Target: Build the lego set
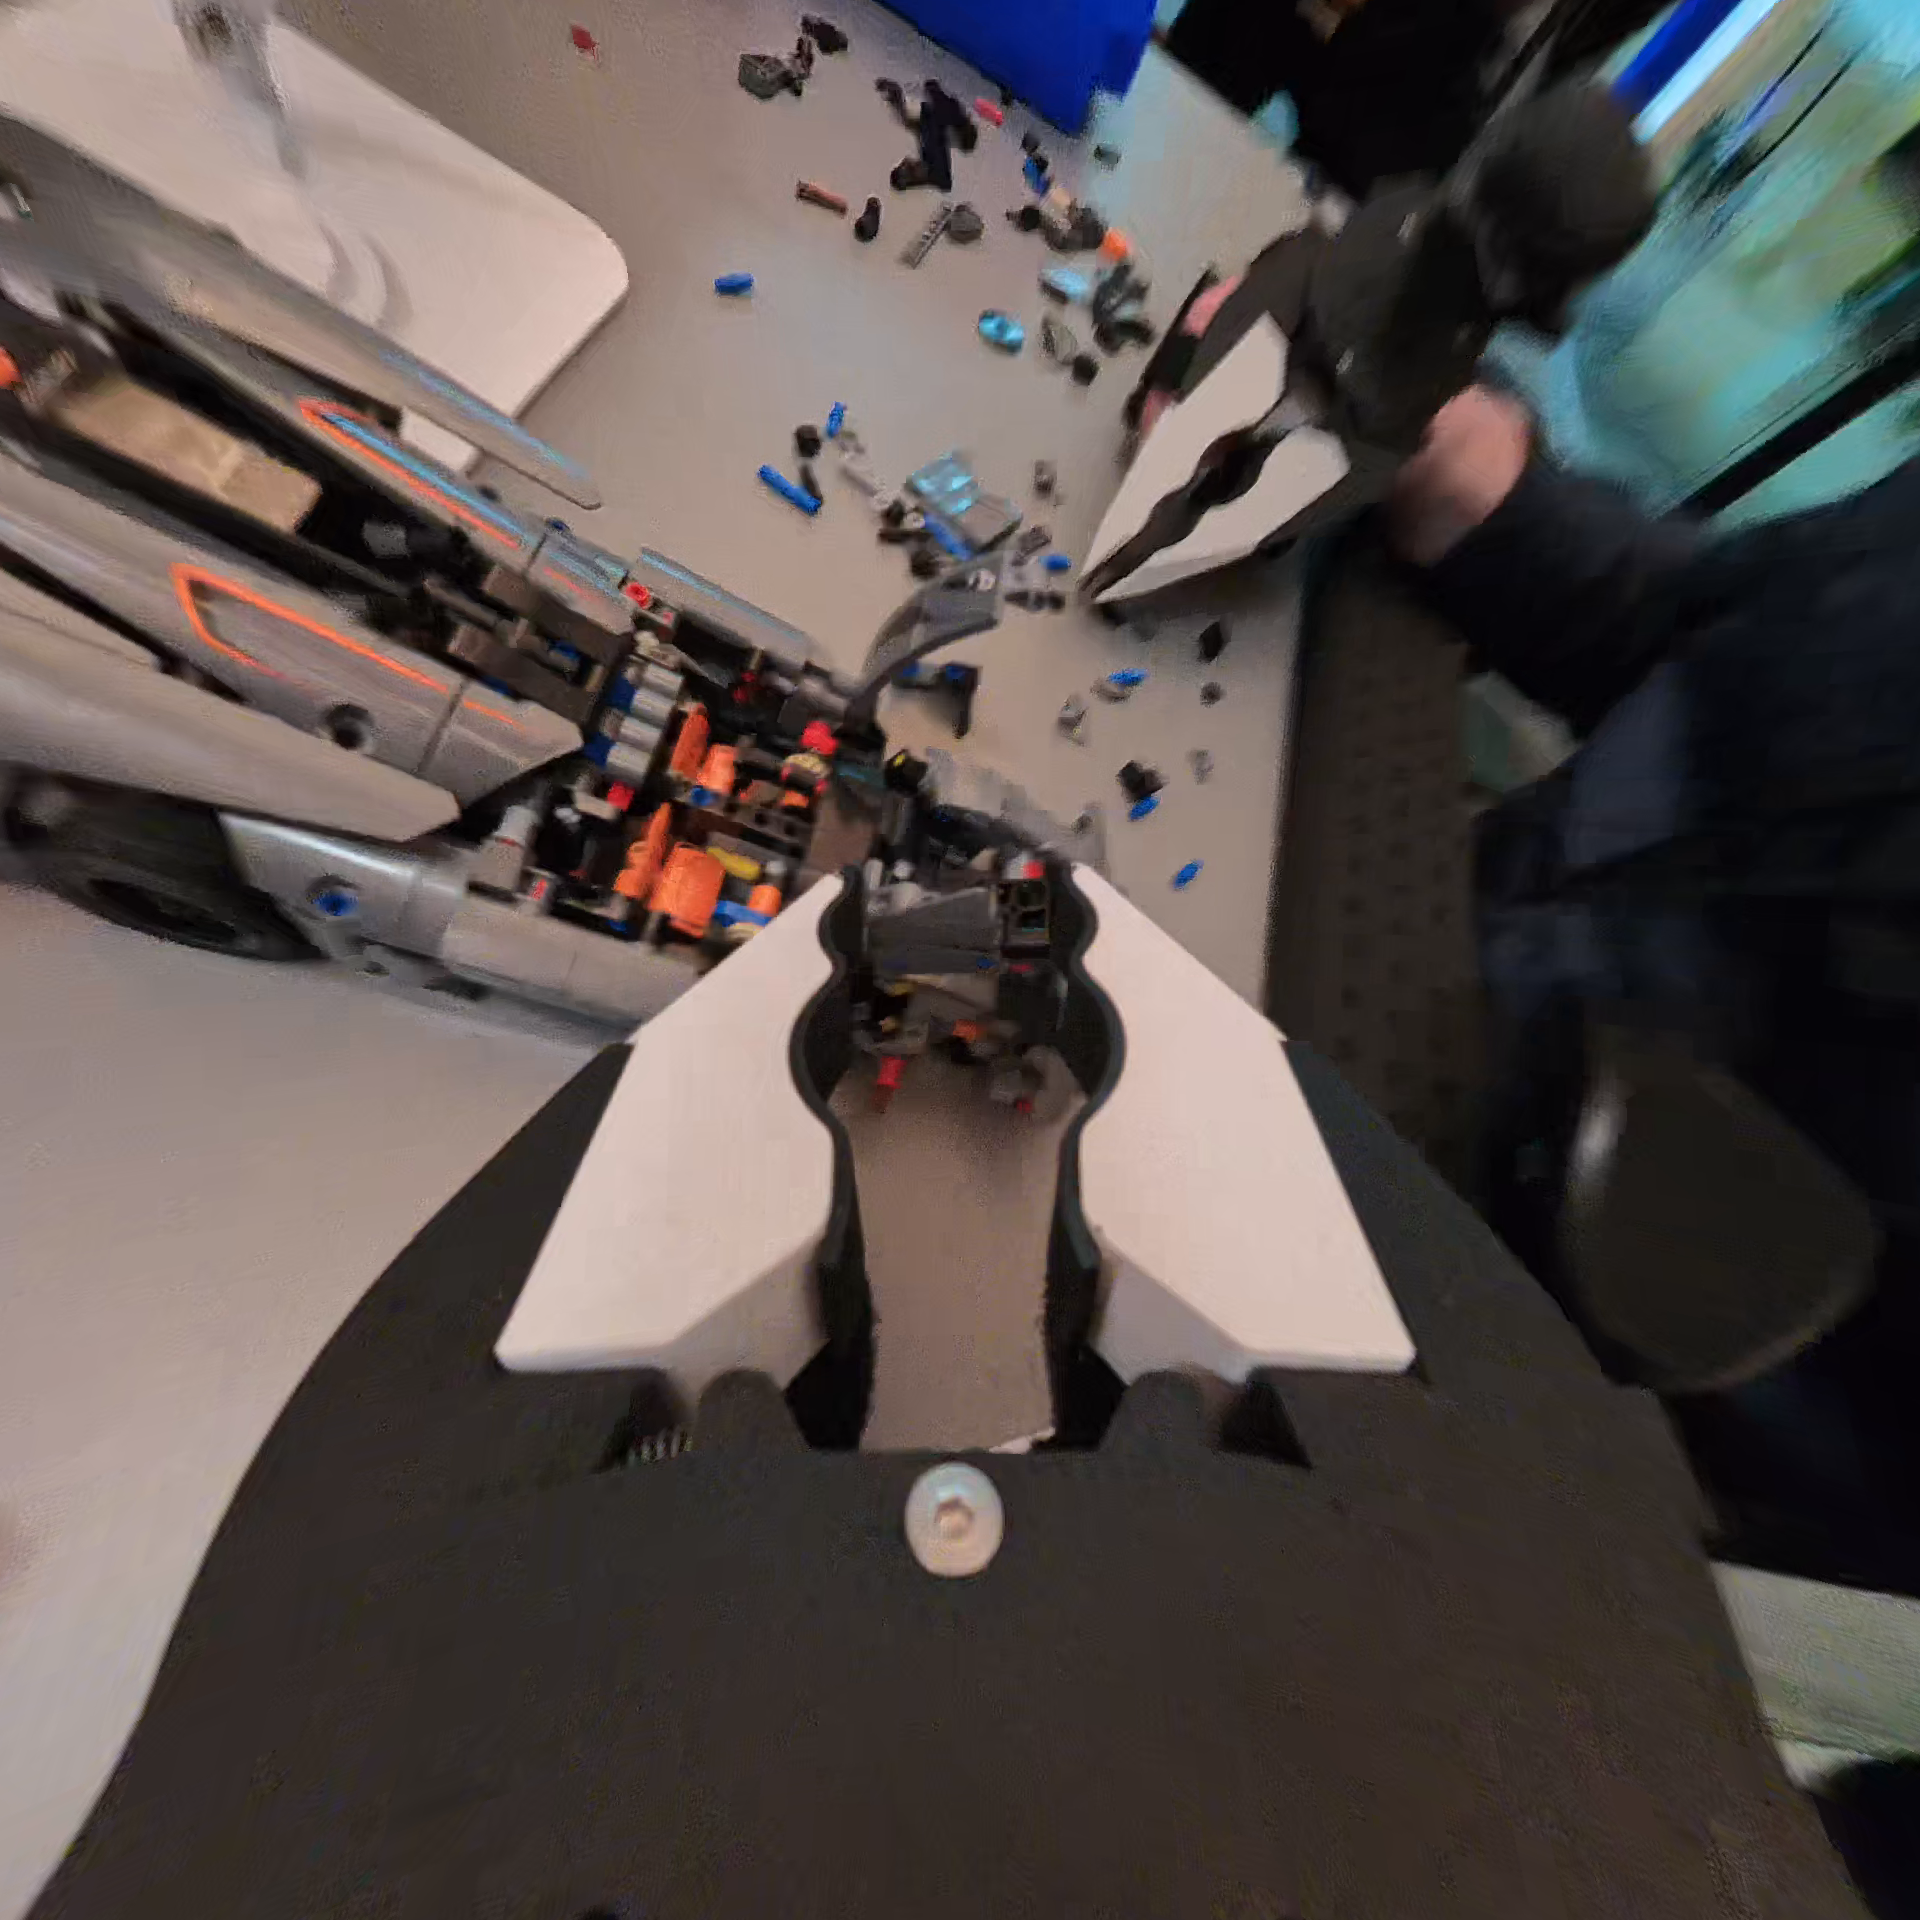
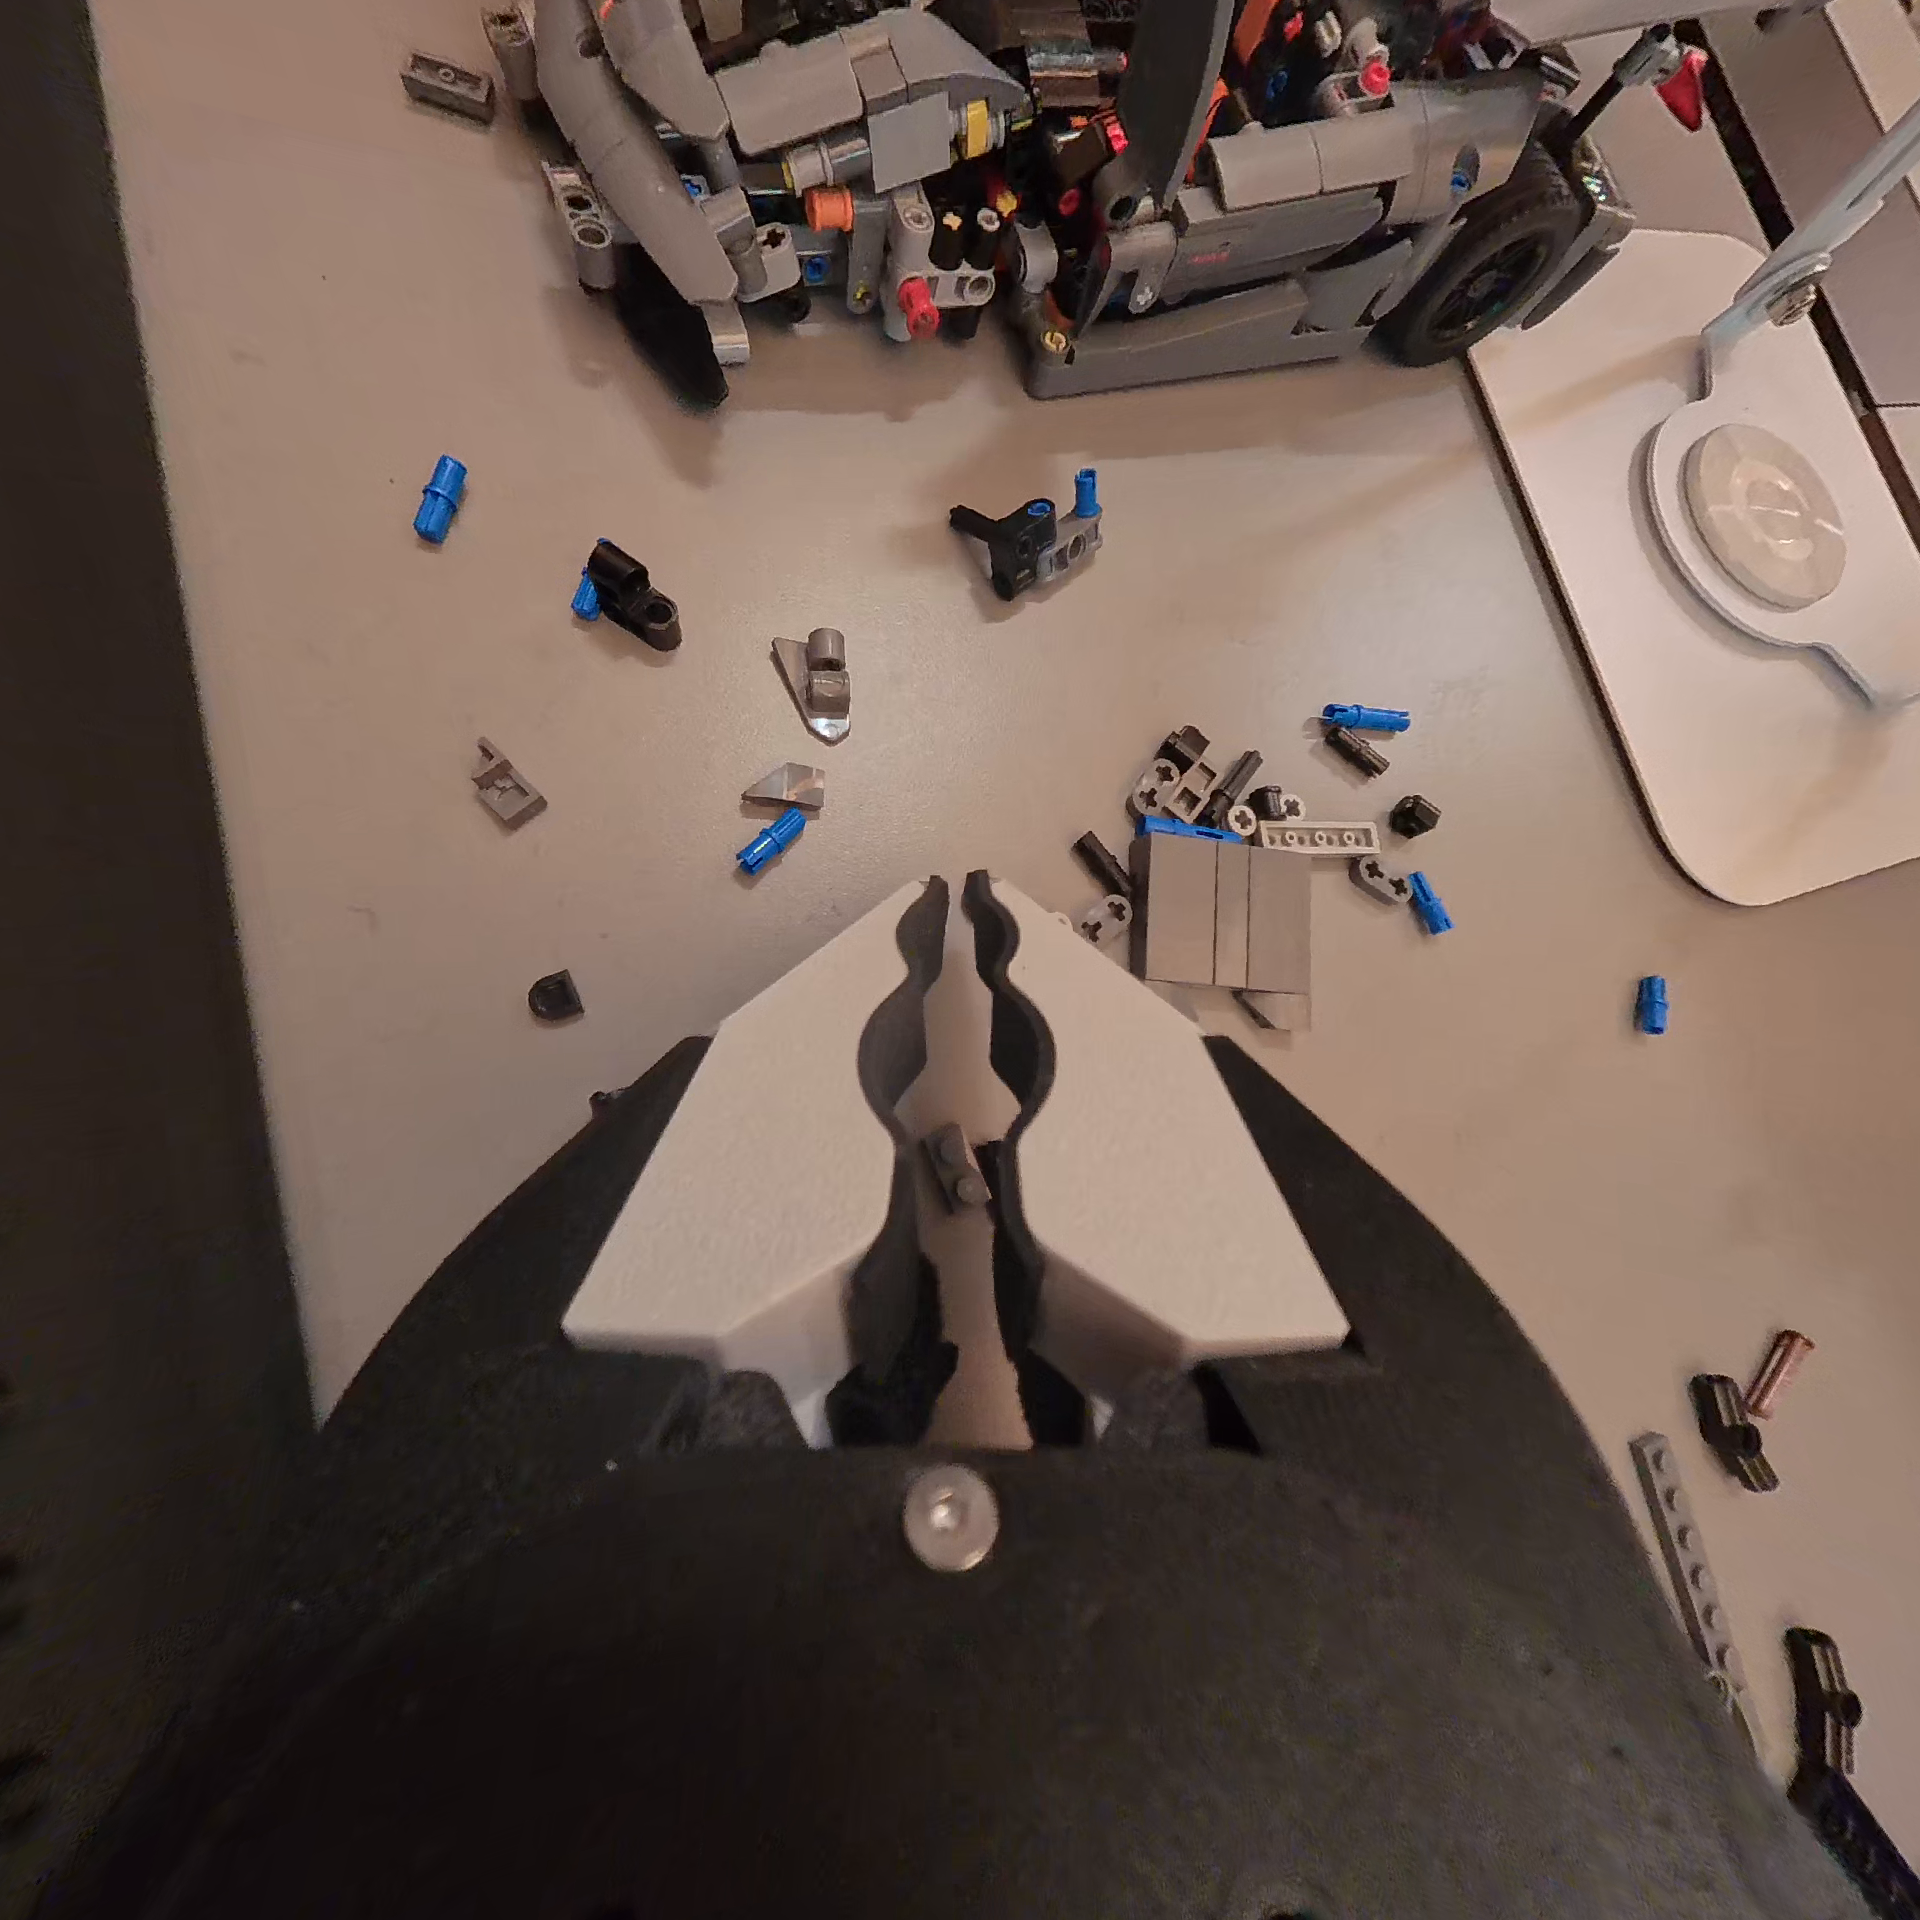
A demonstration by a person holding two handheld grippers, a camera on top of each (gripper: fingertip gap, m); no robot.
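Note:
The grey Lego car (image 1: 312, 665) with orange lines lies on the table, its open end full of orange, black and blue parts. My left gripper (image 1: 956, 904) is shut on a grey and black section (image 1: 935, 935) at that open end; I cannot tell if the section is joined to the car. My right gripper (image 2: 956, 894) hovers over the table with its tips almost touching. A small grey plate (image 2: 956, 1169) sits wedged between its pads, back from the tips. The right gripper also shows in the left wrist view (image 1: 1101, 592). The car also shows in the right wrist view (image 2: 1143, 208).
Several loose blue pins, black connectors and grey pieces lie scattered on the table (image 2: 364, 312). A stack of grey panels (image 2: 1226, 914) lies right of my right gripper. A white stand base (image 2: 1714, 582) is at the right. A dark mat (image 2: 104, 727) borders the table. A person's hand (image 1: 1455, 478) holds the right gripper. Left tips to right tips: about 25 centimeters.

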